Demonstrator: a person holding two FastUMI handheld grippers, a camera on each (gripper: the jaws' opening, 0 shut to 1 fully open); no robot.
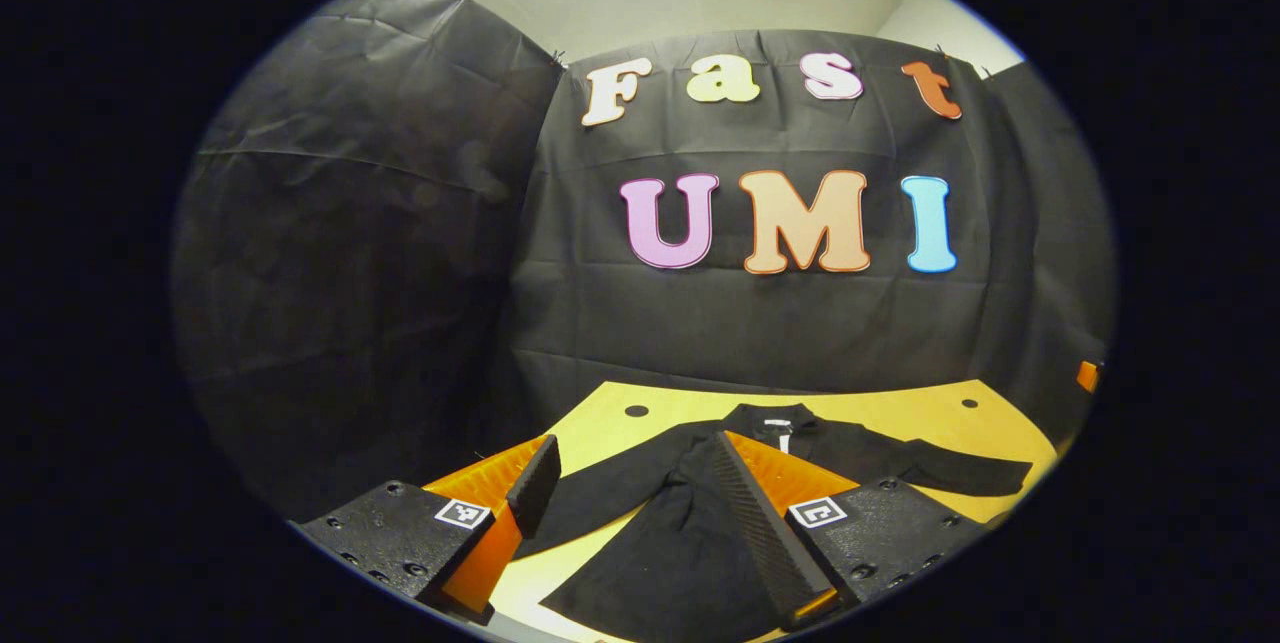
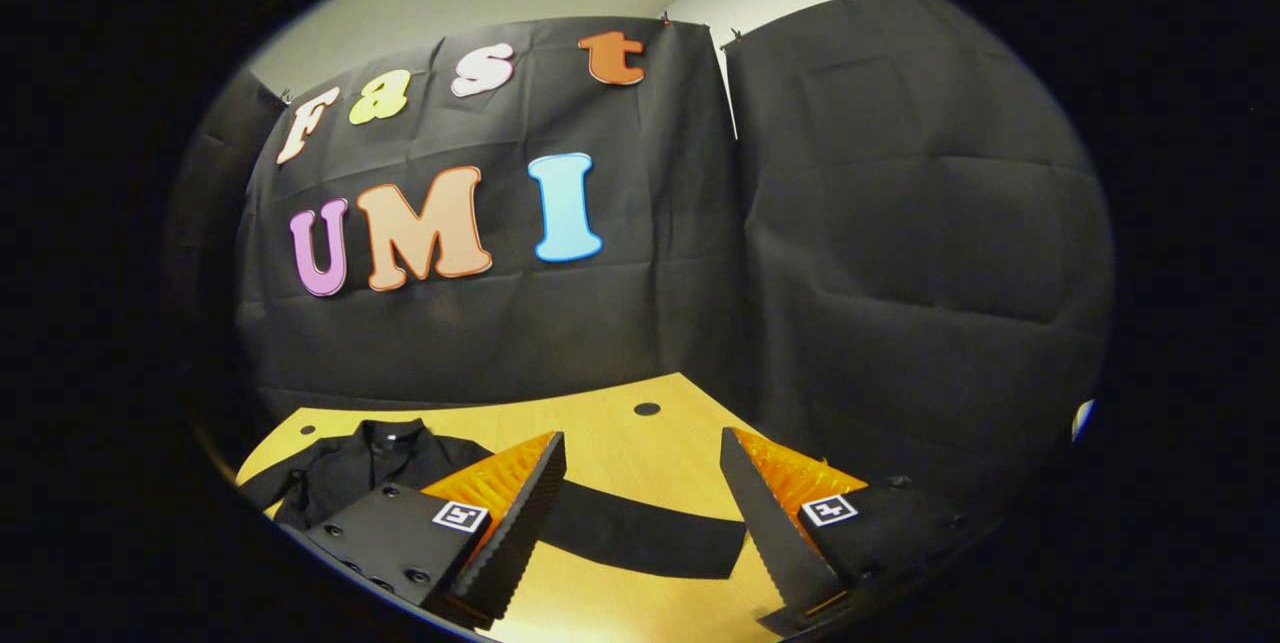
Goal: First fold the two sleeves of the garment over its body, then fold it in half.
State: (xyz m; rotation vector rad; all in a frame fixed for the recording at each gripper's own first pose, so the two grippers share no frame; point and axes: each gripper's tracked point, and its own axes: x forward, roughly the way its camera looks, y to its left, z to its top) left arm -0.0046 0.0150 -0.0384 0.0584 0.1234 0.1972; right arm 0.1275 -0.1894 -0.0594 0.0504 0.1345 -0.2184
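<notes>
- Left gripper view: the left gripper hangs with fingers apart above a black garment lying flat on the table, sleeves spread.
- Right gripper view: the right gripper has fingers apart, one sleeve between them.

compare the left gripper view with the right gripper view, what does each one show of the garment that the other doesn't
Left gripper view: the black garment's body, running down between the open fingers of the left hand-held gripper, and a sleeve spread toward the left edge of the table.

Right gripper view: the end of the other sleeve, lying flat on the table between the open fingers of the right hand-held gripper.

Both: the collar at the far end, the yellow wooden table, and sleeves not yet folded over.
</notes>
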